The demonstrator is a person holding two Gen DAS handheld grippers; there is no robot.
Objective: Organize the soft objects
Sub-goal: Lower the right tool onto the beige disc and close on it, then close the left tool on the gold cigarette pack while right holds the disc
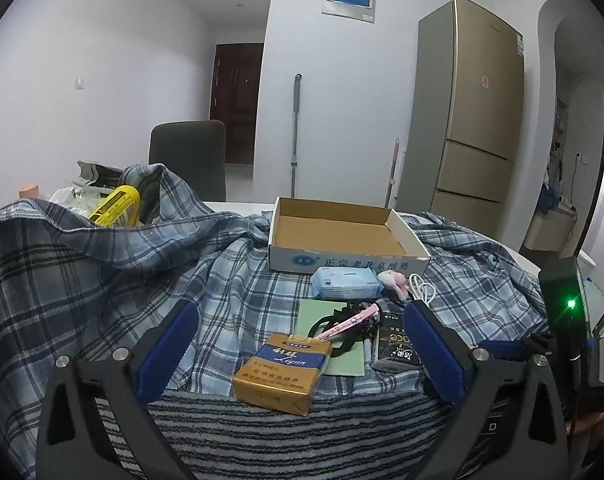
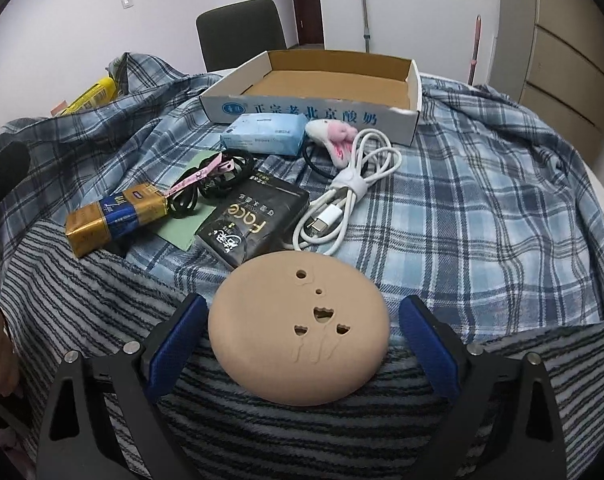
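Observation:
My left gripper (image 1: 299,322) is open over a gold and blue packet (image 1: 281,372), which lies between its jaws, untouched. My right gripper (image 2: 302,312) is open around a tan round soft pad (image 2: 302,328) on the striped cloth; its blue pads stand apart from the pad. Beyond lie a black tissue pack (image 2: 253,220), a blue wipes pack (image 2: 263,132), a pink and white plush (image 2: 334,136), a white cable (image 2: 342,196), black hair bands with a pink clip (image 2: 209,176) and a green card (image 2: 181,228). An open cardboard box (image 2: 412,92) stands behind, empty.
A blue plaid cloth (image 2: 482,200) covers the table, with a striped cloth (image 2: 101,304) at the near edge. A yellow can (image 1: 115,206) lies at the far left among cloth folds. A dark chair (image 1: 187,160) and a fridge (image 1: 478,120) stand beyond the table.

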